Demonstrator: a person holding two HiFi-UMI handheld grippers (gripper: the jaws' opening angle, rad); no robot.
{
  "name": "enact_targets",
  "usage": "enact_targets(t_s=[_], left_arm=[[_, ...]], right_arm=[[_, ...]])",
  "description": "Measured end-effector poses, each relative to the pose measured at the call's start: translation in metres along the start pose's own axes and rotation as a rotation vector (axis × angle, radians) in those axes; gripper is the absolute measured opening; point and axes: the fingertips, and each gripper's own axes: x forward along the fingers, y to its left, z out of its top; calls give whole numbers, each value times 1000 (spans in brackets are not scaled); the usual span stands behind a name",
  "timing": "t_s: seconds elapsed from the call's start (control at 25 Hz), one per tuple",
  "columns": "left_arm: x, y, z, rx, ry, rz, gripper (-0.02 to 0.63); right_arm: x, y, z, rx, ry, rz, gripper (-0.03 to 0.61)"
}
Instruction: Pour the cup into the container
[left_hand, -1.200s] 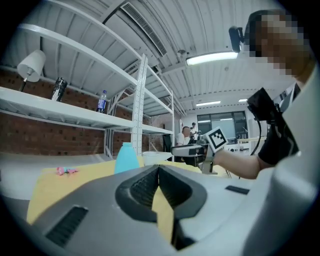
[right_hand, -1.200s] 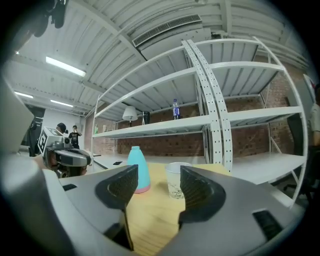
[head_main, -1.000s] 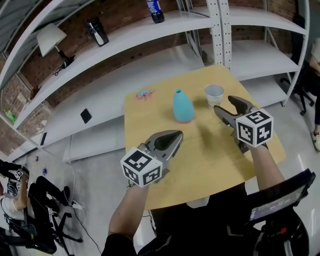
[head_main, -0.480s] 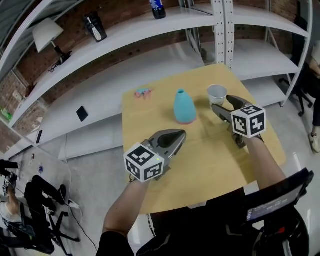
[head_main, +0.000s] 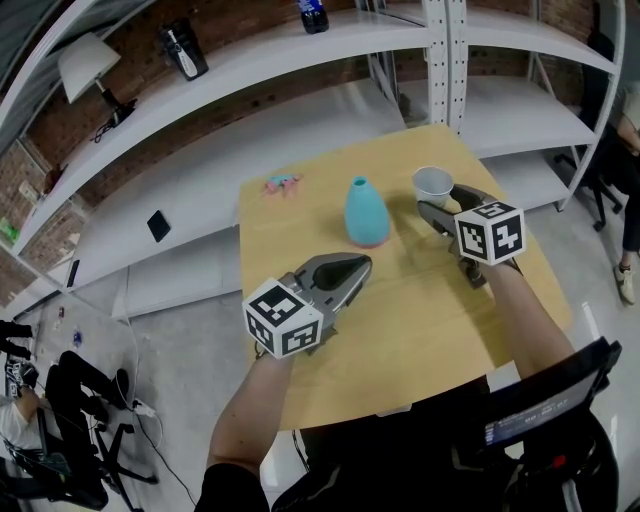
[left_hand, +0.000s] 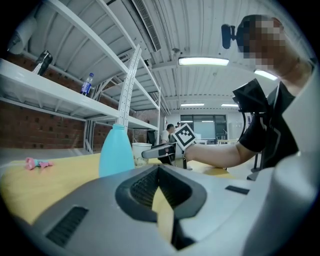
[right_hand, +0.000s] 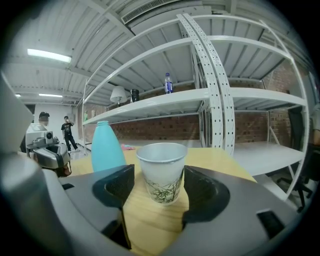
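A white paper cup (head_main: 432, 186) (right_hand: 161, 172) stands near the far right corner of the wooden table (head_main: 420, 320). My right gripper (head_main: 441, 205) (right_hand: 159, 187) is open. Its jaws have just been opening and now stand on either side of the cup's lower part, the pads not pressing on it. The teal vase-shaped container (head_main: 366, 212) (right_hand: 106, 147) (left_hand: 116, 150) stands upright to the cup's left. My left gripper (head_main: 363, 263) (left_hand: 159, 170) hovers nearer the front, shut on nothing, pointing towards the container.
A small pink object (head_main: 284, 185) lies at the table's far left. White shelving (head_main: 300, 70) runs behind the table, with a bottle (head_main: 311, 15), a lamp (head_main: 85, 70) and a phone (head_main: 158, 225) on it. The table's right edge is close to the cup.
My right gripper has moved forward and down to the cup, so the jaws now flank it. The left gripper has hardly moved.
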Motion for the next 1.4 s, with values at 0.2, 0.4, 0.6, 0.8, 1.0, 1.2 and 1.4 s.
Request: enact_targets(t_s=[0.2, 0.4, 0.6, 0.8, 1.0, 1.2, 1.4], left_arm=[[0, -1, 0, 5, -6, -4, 0], [2, -2, -1, 4, -3, -6, 0], [0, -3, -1, 4, -7, -6, 0], [0, -1, 0, 3, -5, -5, 0], [0, -2, -1, 4, -4, -6, 0], [1, -4, -1, 5, -6, -6, 0], [1, -3, -1, 6, -7, -6, 0]], right_arm=[[8, -3, -1, -7, 20, -11, 293], [12, -7, -1, -8, 29, -29, 293], [11, -3, 0, -3, 22, -23, 291], [11, 5, 5, -28, 21, 0, 290], [1, 19, 26, -98, -11, 25, 282], [-9, 38, 52, -155, -58, 62, 278], [-19, 57, 82, -277, -101, 79, 278]])
